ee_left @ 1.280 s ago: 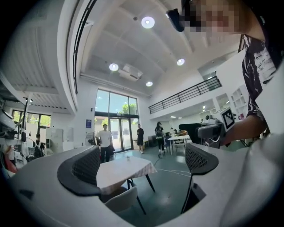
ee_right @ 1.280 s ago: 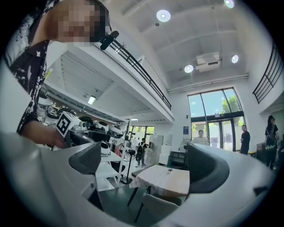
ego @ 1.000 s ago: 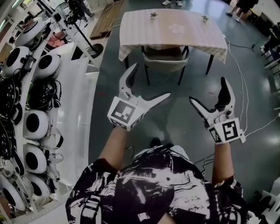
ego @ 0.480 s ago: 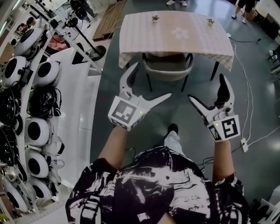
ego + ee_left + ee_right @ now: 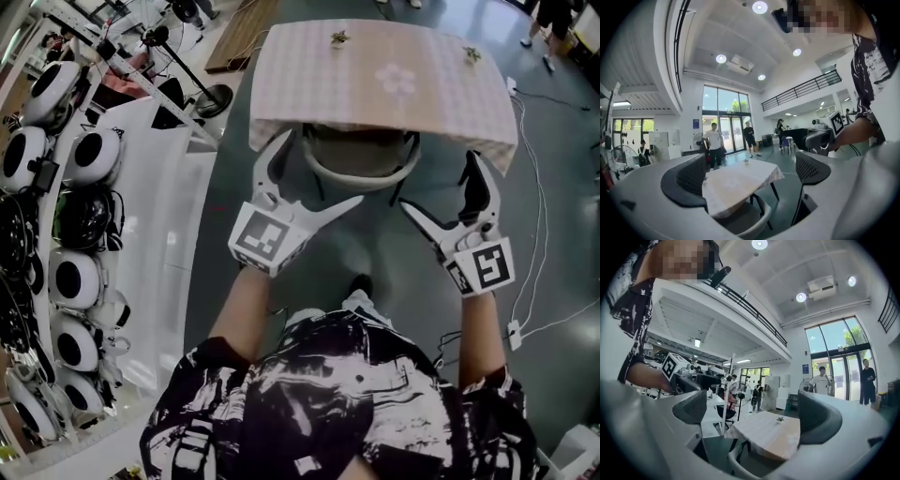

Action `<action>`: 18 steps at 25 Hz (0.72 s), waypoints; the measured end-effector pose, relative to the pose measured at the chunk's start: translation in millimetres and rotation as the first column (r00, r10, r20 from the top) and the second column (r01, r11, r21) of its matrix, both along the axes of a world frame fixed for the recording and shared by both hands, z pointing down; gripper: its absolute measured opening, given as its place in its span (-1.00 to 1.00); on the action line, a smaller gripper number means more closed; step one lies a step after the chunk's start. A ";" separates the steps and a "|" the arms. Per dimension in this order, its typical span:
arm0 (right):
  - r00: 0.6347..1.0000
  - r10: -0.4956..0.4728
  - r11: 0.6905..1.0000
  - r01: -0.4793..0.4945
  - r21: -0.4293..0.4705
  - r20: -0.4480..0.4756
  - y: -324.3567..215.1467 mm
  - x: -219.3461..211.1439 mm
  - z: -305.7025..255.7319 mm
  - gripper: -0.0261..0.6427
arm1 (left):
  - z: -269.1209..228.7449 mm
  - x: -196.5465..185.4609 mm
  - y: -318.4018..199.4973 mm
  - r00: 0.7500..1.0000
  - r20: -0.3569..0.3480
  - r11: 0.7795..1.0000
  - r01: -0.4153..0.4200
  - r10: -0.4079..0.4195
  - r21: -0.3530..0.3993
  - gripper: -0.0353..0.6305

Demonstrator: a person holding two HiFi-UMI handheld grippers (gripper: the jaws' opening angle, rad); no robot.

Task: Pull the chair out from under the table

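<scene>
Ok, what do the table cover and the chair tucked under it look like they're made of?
Table cover: looks like matte woven fabric; fine check pattern, edges draping softly over the sides. Chair: pale, smooth curved shell, probably moulded plastic; its thin dark legs could be metal, but that's unclear.

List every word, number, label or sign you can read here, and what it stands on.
No text is readable.
Left gripper, right gripper: square marker patterns only, no letters.
Blue sign beside the glass doors: too small to read.
</scene>
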State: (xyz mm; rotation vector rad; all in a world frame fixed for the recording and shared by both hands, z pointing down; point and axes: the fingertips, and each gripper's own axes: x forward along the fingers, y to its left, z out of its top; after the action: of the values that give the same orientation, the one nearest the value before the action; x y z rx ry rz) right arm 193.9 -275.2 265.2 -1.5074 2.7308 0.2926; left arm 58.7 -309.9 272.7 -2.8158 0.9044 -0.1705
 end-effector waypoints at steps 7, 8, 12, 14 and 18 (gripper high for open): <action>1.000 -0.025 0.998 0.025 -0.056 -0.003 -56.1 -0.9 23.9 0.80 | 32.8 -7.5 -47.5 0.999 0.048 0.998 0.023 -0.020 -0.061 0.82; 1.000 -0.022 0.998 0.021 -0.062 -0.005 -62.9 -2.6 27.2 0.80 | 36.5 -9.7 -54.0 0.999 0.048 0.998 0.021 -0.018 -0.066 0.82; 1.000 -0.002 0.996 -0.001 -0.093 -0.028 -83.3 -9.4 43.1 0.80 | 55.3 -14.6 -76.0 0.997 0.079 0.996 -0.005 0.012 -0.084 0.82; 0.999 0.004 0.994 -0.009 -0.111 -0.045 -89.9 -13.5 51.2 0.80 | 64.8 -15.4 -85.4 0.994 0.107 0.996 -0.023 0.033 -0.088 0.82; 0.995 -0.006 0.987 -0.010 -0.161 -0.099 -101.7 -28.4 78.9 0.80 | 94.9 -19.6 -98.0 0.978 0.192 0.993 -0.067 0.085 -0.099 0.82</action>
State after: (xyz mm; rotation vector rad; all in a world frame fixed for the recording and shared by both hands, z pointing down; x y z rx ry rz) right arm 165.4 -376.8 344.2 -1.5734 2.8942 0.1539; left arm 39.1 -407.9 367.6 -2.8478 0.7617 -0.4809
